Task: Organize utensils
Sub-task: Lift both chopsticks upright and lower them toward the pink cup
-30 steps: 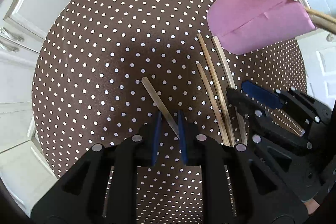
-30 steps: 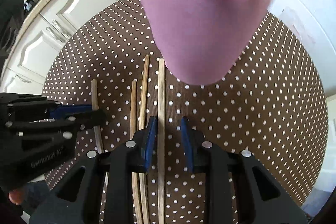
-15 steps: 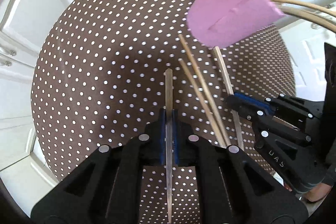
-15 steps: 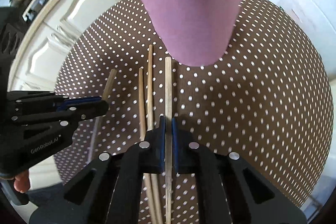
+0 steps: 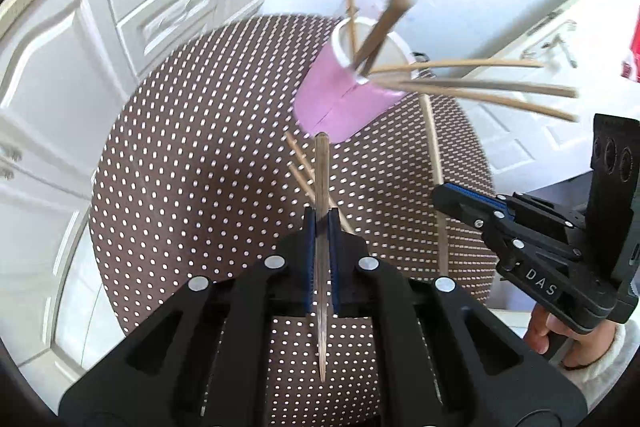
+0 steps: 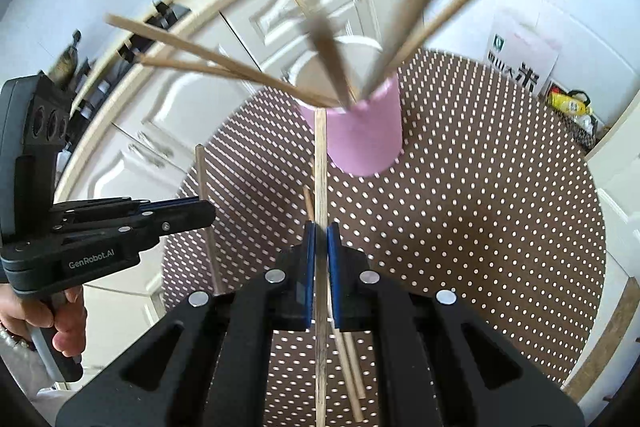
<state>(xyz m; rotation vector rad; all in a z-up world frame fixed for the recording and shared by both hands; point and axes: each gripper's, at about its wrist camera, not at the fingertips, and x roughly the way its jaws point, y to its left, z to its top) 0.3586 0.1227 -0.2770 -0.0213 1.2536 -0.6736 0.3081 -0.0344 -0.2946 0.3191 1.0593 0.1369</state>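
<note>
Both claws have lifted off the bench: left claw (image 5: 320, 227) clenches one chopstick (image 5: 321, 187), right claw (image 6: 318, 235) another (image 6: 320, 167), tips just short of pink cup (image 6: 364, 139). Sticks already splayed in cup could deflect either tip, or tip cup over.

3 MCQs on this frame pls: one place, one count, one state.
1. Where does the pink cup stand?
A. on the dotted tablecloth
B. on the kitchen counter
C. in a drawer

2. How many sticks still lie flat on the cloth?
A. none
B. two
C. five

3. What are the two tongs doing?
A. both open, holding nothing
B. only the left grips a stick
C. each is shut on a stick

Answers:
1 A, its base sits on the cloth.
2 B, two loose sticks lie side by side in the left wrist view.
3 C, the left tongs pinch the left stick and the right tongs pinch the right stick, both lifted and pointing toward the cup.
</note>
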